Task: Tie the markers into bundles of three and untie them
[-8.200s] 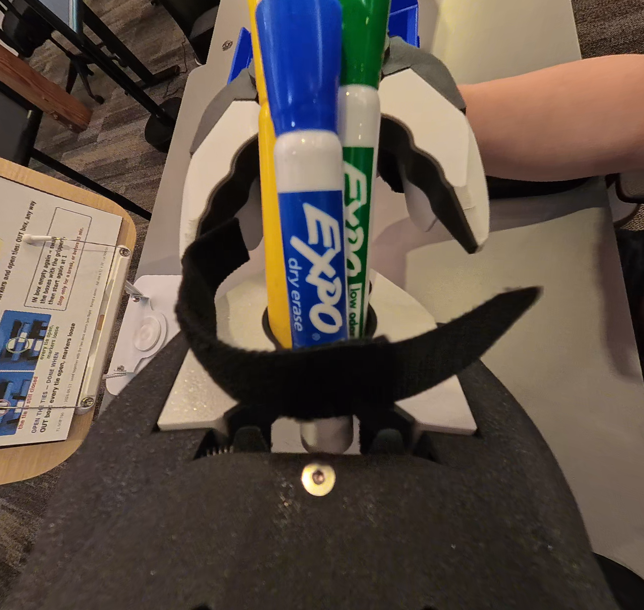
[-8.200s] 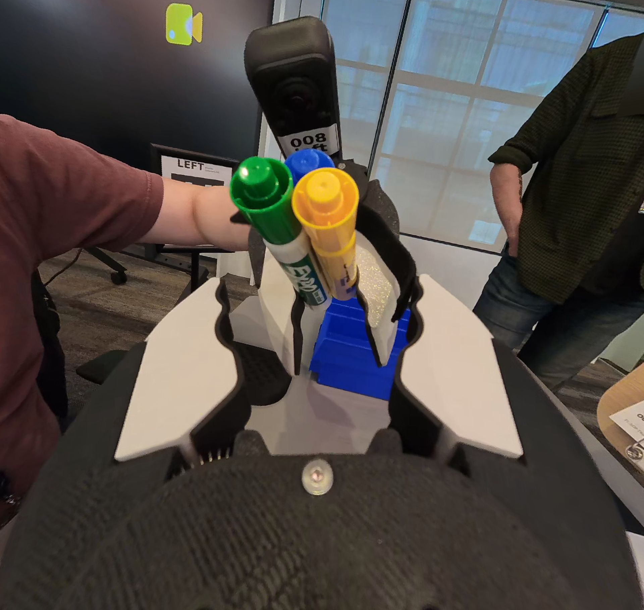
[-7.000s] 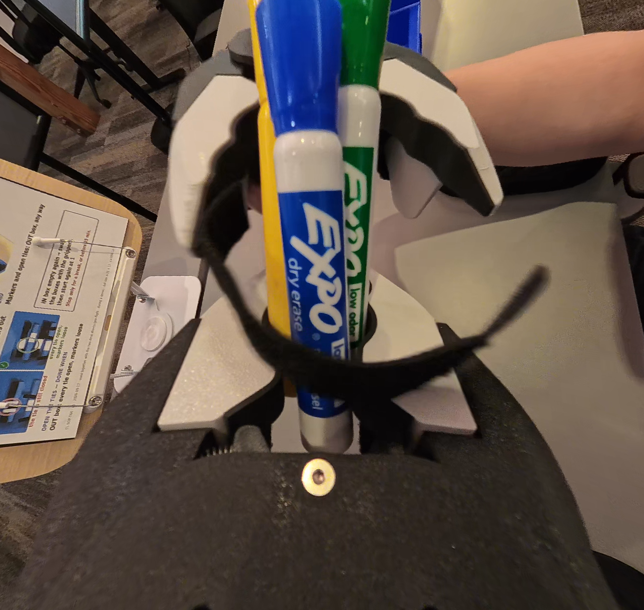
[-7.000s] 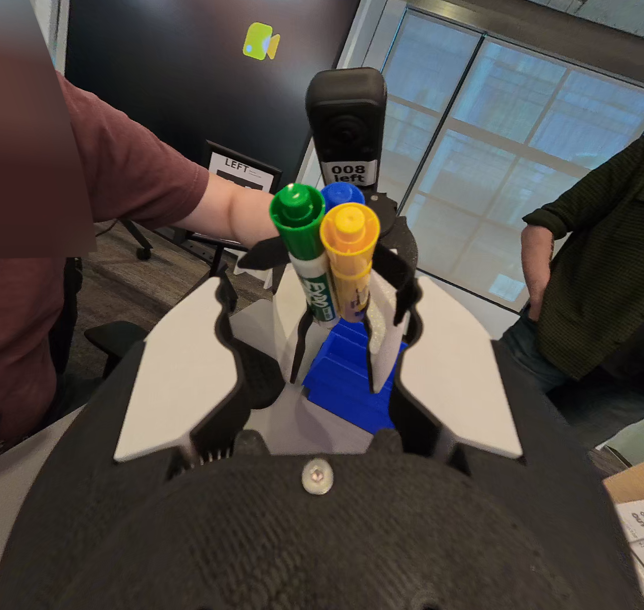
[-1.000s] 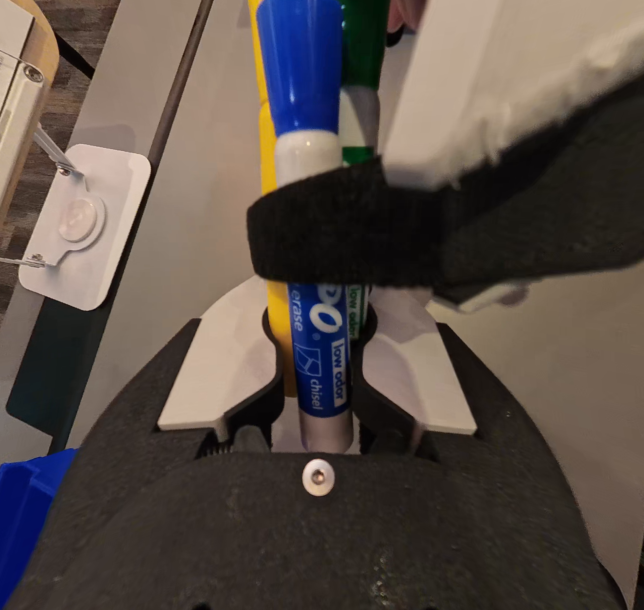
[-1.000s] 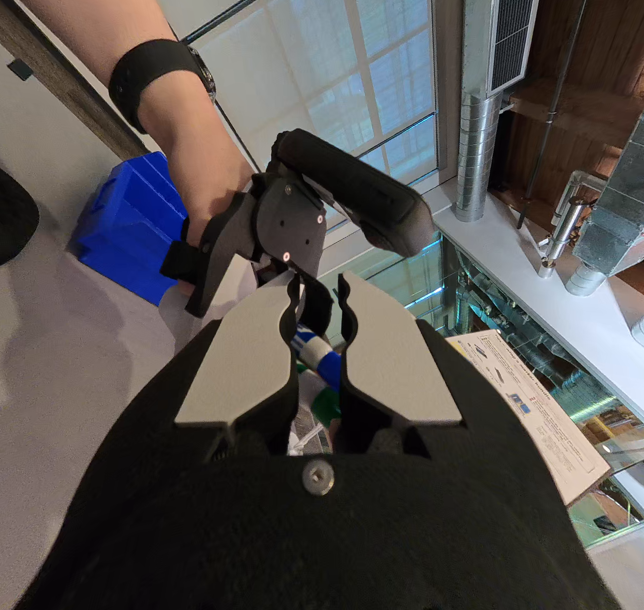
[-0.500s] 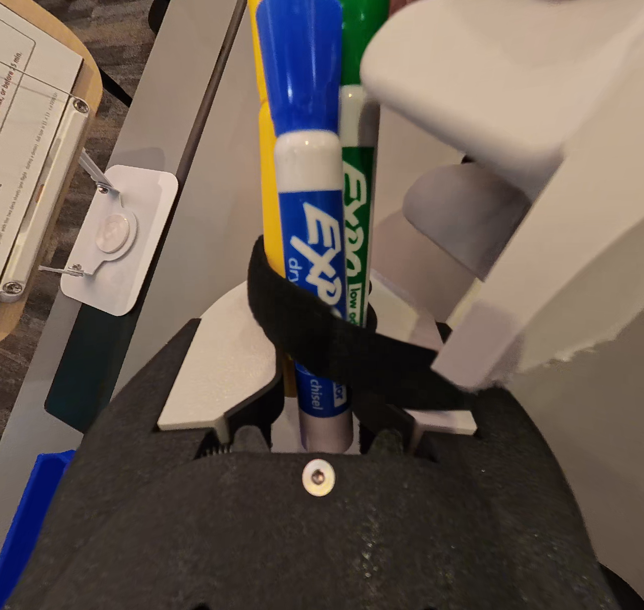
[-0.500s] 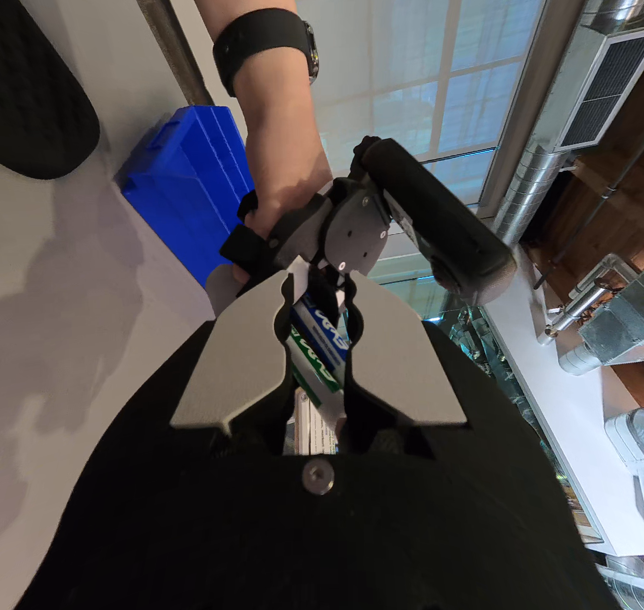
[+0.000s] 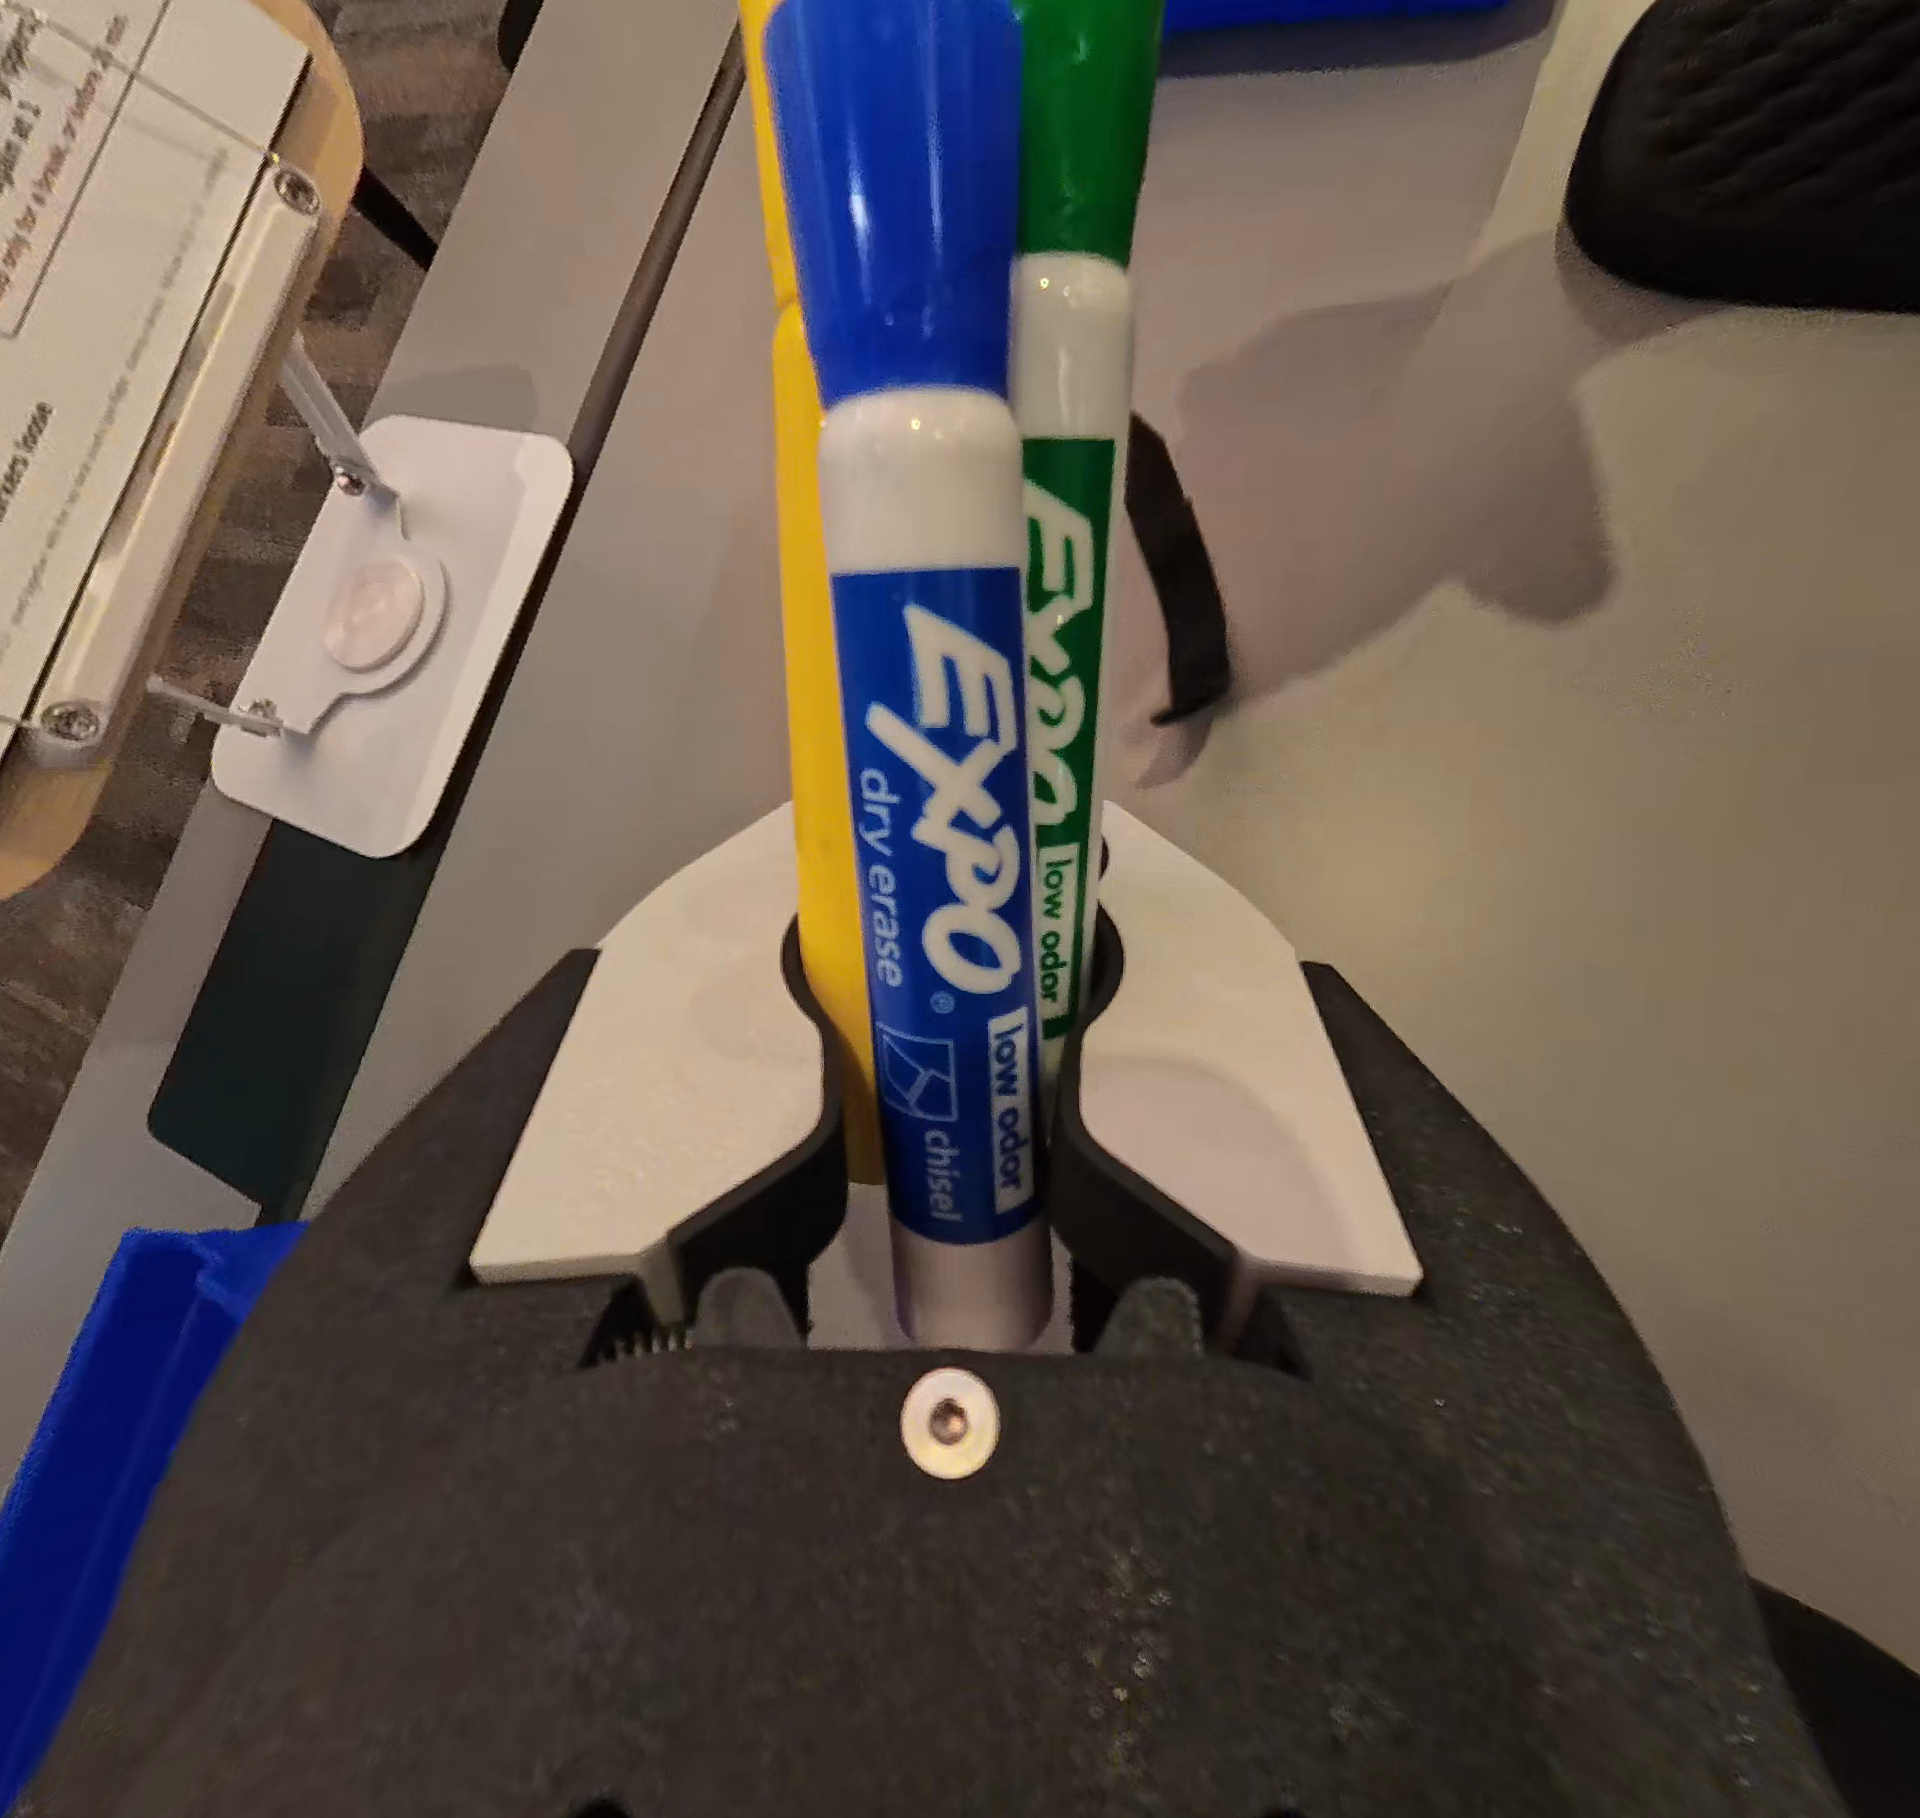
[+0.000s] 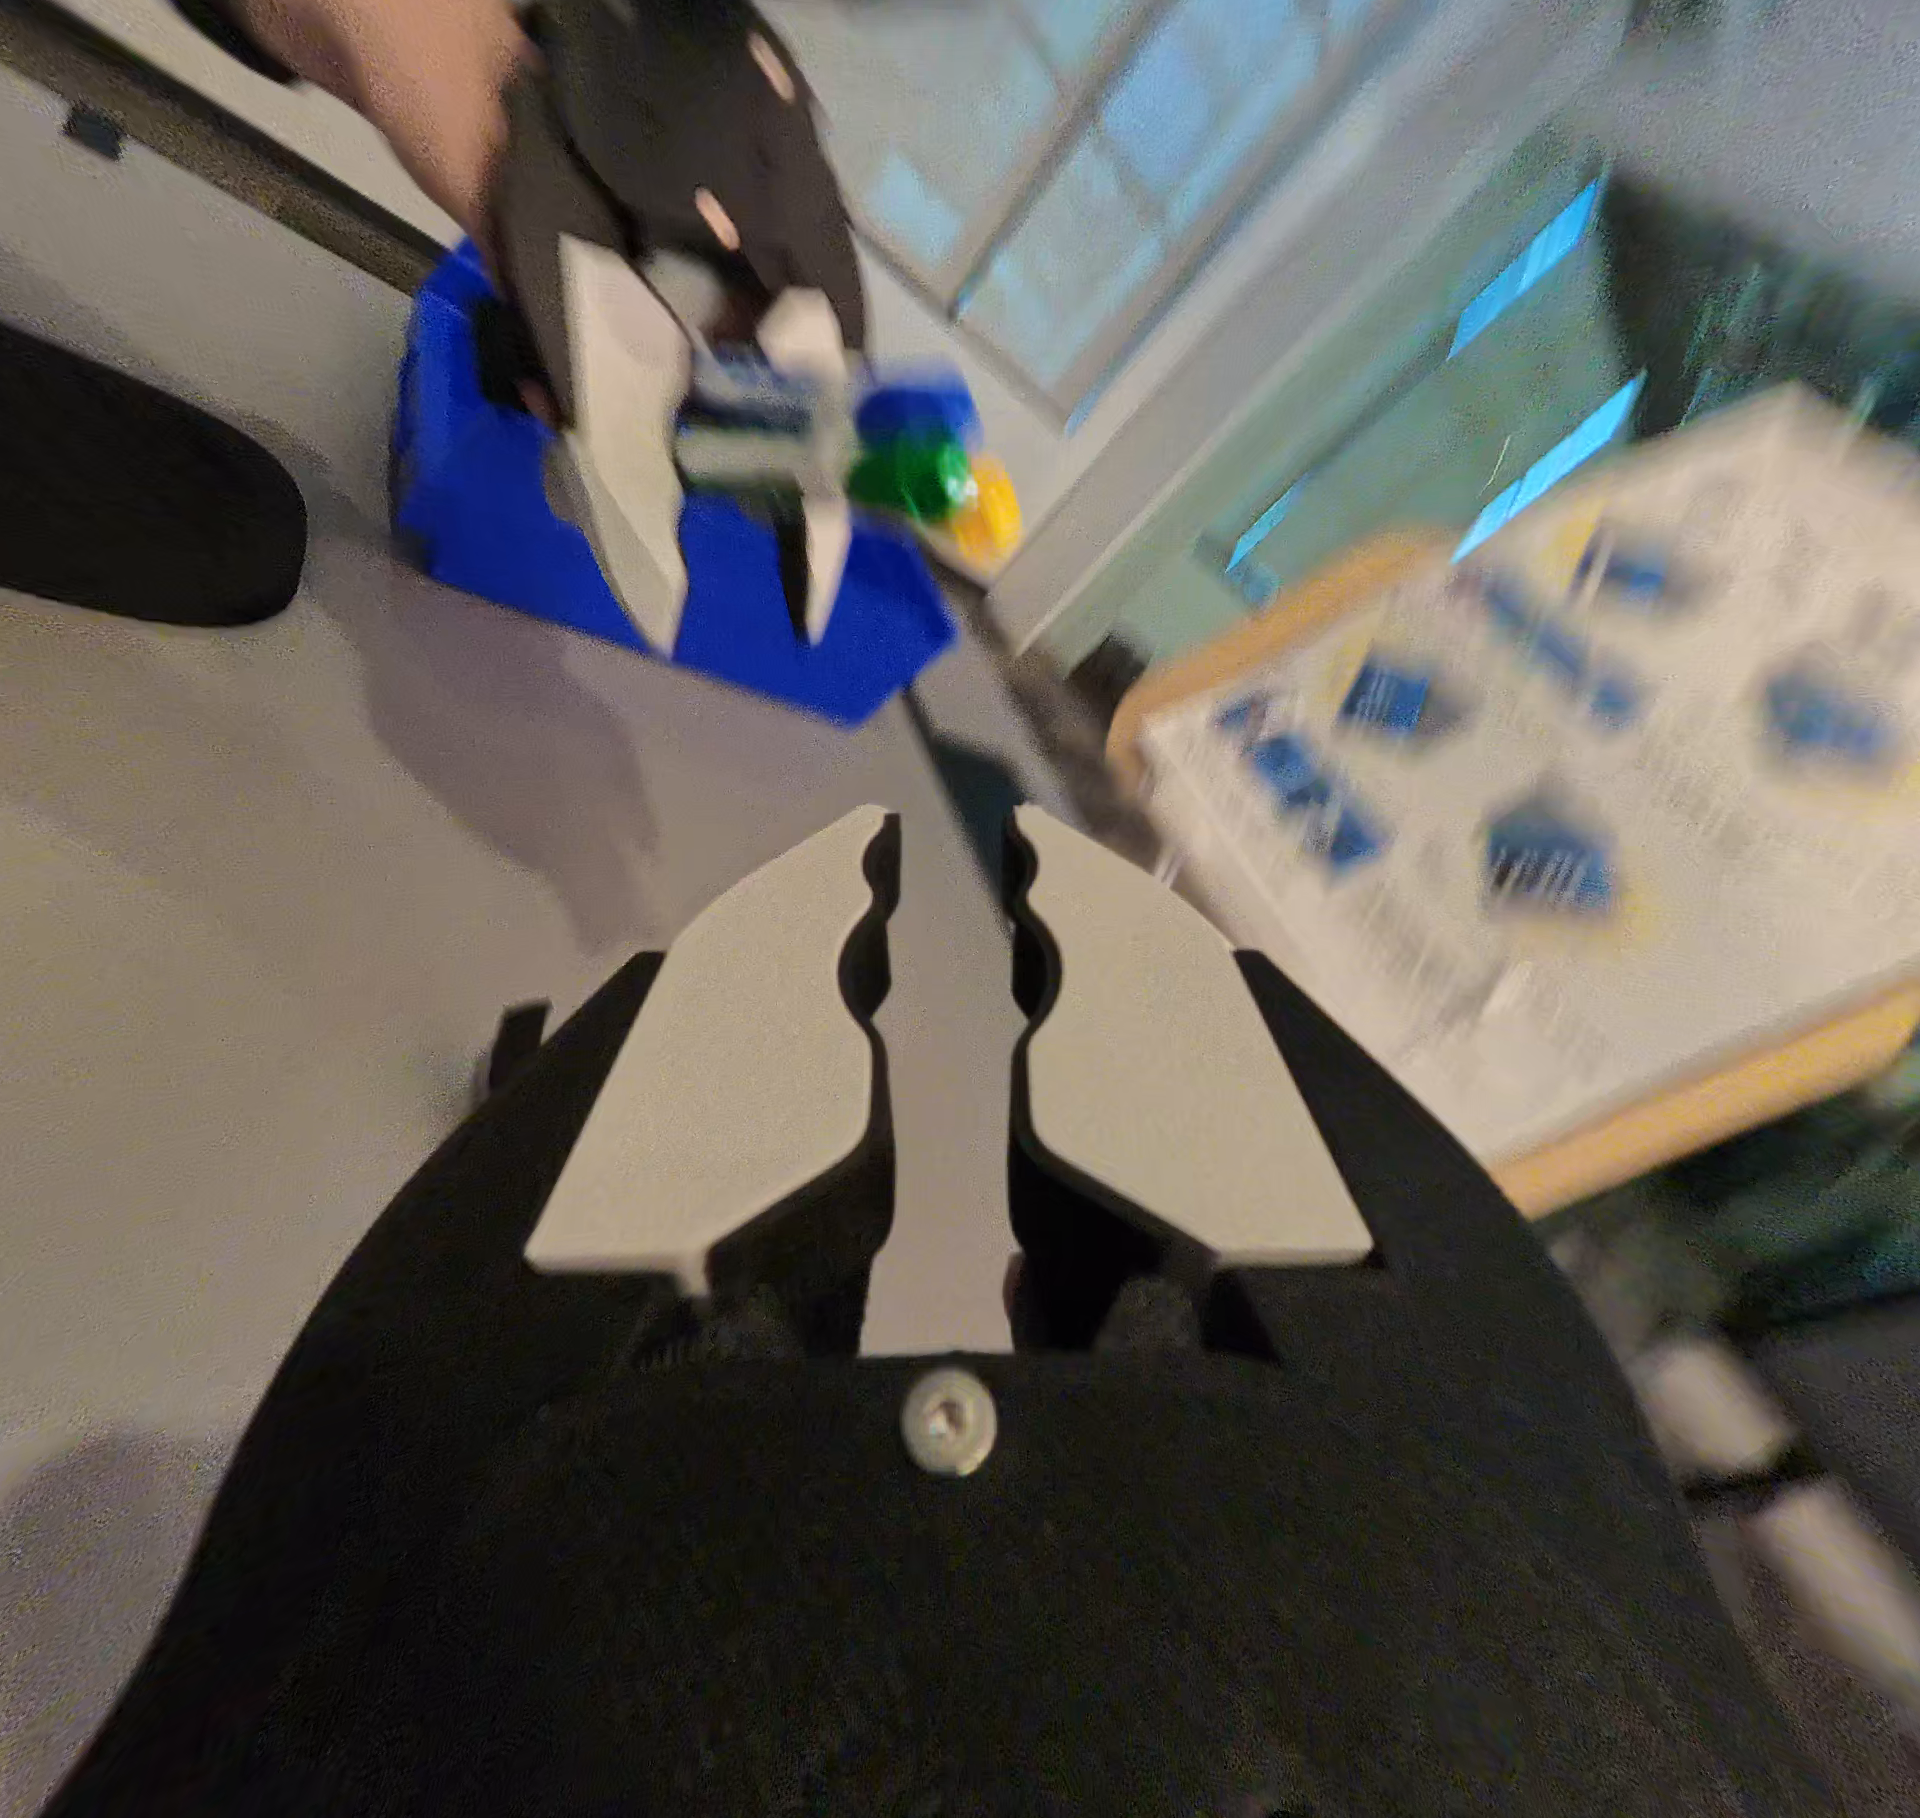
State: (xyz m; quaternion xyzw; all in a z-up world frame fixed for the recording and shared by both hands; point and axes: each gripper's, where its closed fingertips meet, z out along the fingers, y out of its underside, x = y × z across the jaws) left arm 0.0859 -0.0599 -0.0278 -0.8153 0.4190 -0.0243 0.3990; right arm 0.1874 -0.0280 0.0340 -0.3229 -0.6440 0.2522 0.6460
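My left gripper [image 9: 951, 833] is shut on three upright markers: a blue marker [image 9: 914, 542], a green marker [image 9: 1070, 314] and a yellow marker [image 9: 795, 573]. No strap is around them. The black strap [image 9: 1184, 584] is loose and blurred just right of the green marker, over the grey table [image 9: 1455, 937]. My right gripper [image 10: 956, 823] stands off from the bundle, jaws nearly together with a narrow gap and nothing between them. The very blurred right wrist view shows the left gripper [image 10: 727, 480] with the marker caps [image 10: 920, 464] poking out.
A blue bin [image 10: 675, 615] sits behind the left gripper; another blue bin edge [image 9: 156, 1353] is at lower left. A black pad [image 9: 1766, 106] lies at the table's right. A sign holder base [image 9: 395, 625] and a printed sheet [image 10: 1558, 833] on a wooden table are beside it. The grippers' ends are close to 12 cm from one another.
The strap, wrapped round the markers and held by my right gripper half a second ago, is off them and loose. My right gripper has pulled back fast from the bundle.
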